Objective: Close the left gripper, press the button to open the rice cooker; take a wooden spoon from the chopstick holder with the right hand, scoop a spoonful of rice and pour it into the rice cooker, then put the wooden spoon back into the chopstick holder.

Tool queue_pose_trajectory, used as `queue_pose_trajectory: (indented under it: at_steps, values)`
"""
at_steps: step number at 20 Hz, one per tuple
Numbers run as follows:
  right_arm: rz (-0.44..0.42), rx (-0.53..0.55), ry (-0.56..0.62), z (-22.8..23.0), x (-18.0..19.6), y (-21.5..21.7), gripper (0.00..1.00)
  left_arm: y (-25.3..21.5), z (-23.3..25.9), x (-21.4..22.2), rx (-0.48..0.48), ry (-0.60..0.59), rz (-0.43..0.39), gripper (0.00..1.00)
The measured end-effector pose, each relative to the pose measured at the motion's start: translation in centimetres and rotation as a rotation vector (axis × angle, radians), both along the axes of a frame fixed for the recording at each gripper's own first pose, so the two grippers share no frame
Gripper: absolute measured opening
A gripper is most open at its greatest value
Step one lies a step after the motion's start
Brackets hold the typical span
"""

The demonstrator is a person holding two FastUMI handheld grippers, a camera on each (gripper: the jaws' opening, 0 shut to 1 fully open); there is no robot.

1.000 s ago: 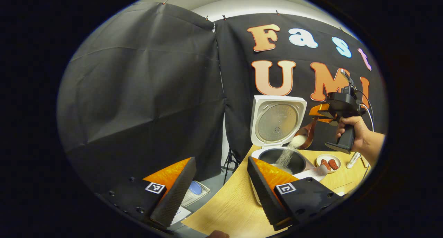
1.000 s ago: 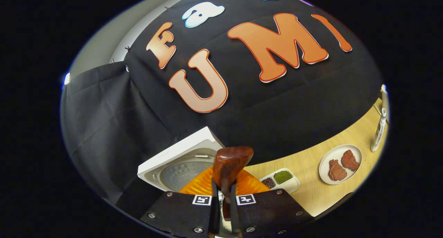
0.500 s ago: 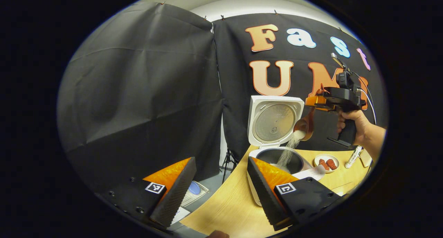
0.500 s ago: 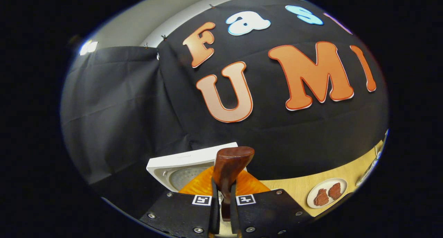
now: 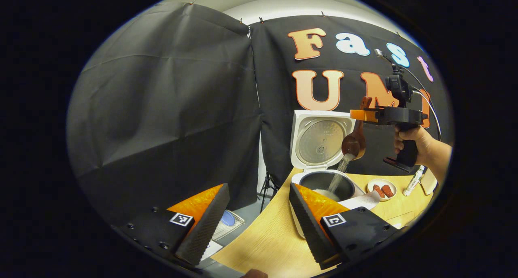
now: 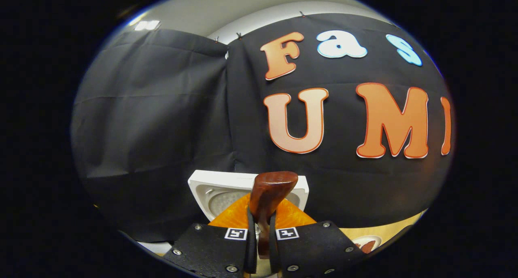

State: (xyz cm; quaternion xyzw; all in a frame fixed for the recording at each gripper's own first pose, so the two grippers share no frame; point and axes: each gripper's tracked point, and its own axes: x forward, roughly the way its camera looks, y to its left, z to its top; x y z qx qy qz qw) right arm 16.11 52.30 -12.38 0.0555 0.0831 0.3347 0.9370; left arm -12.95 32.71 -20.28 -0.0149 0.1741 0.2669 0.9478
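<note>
On the table (image 5: 275,241) at five o'clock in the left gripper view, the cooker (image 5: 323,160) stands with its lid up. The right gripper (image 6: 259,229) clamps the spoon (image 5: 354,142) tipped above the pot; rice (image 5: 338,179) streams in. The left gripper (image 5: 257,221) hangs with fingers apart. A plate (image 5: 382,189), perhaps of meat, sits at four o'clock.

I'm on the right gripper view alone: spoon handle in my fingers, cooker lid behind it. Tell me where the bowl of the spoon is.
Observer: In the left gripper view the wooden spoon hangs bowl-down from the right gripper, above the open rice cooker.
Operator: Report the rice.
Observer: A thin stream of rice falls from the spoon into the inner pot.
Operator: Give me the left gripper.
Observer: The left gripper is open, holding nothing, low at the near edge of the table.
</note>
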Motion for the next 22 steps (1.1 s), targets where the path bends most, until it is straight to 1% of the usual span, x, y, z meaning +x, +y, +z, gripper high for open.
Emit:
queue_pose_trajectory:
  at_steps: [3,6,7,9,12,14,17,20,21,22]
  values:
    - [0.051,-0.043,-0.064,0.5,-1.3,0.9,0.12,-0.3,0.0,-0.3,-0.002,0.002,-0.001,1.0]
    - [0.079,-0.094,-0.133,1.0,-2.4,1.6,0.11,-0.5,0.2,-0.6,0.006,0.009,0.002,1.0]
    - [0.086,-0.097,-0.135,0.8,-2.6,1.8,0.11,-0.6,0.3,-0.9,0.011,0.013,0.006,1.0]
    - [0.105,-0.061,-0.099,0.8,-2.9,1.2,0.12,-1.0,0.6,-1.3,0.016,0.017,0.016,1.0]
    - [0.096,0.028,-0.013,1.3,-2.8,-1.3,0.12,-2.0,1.3,-1.9,0.029,0.02,0.041,1.0]
    - [0.085,0.094,0.032,2.2,-2.7,-3.7,0.12,-3.3,1.5,-2.3,0.013,0.018,0.061,1.0]
    - [0.058,0.139,0.068,2.7,-3.3,-8.9,0.12,-5.7,1.4,-1.8,-0.02,0.014,0.07,1.0]
    - [0.006,0.165,0.103,2.3,-3.6,-15.1,0.12,-8.5,1.6,-0.6,-0.014,0.019,0.037,1.0]
    - [-0.014,0.175,0.116,2.0,-3.7,-17.3,0.07,-9.4,1.8,-0.1,-0.011,0.016,0.025,1.0]
    - [-0.035,0.184,0.131,1.7,-3.8,-19.3,0.12,-10.2,1.8,0.4,-0.011,0.018,0.012,1.0]
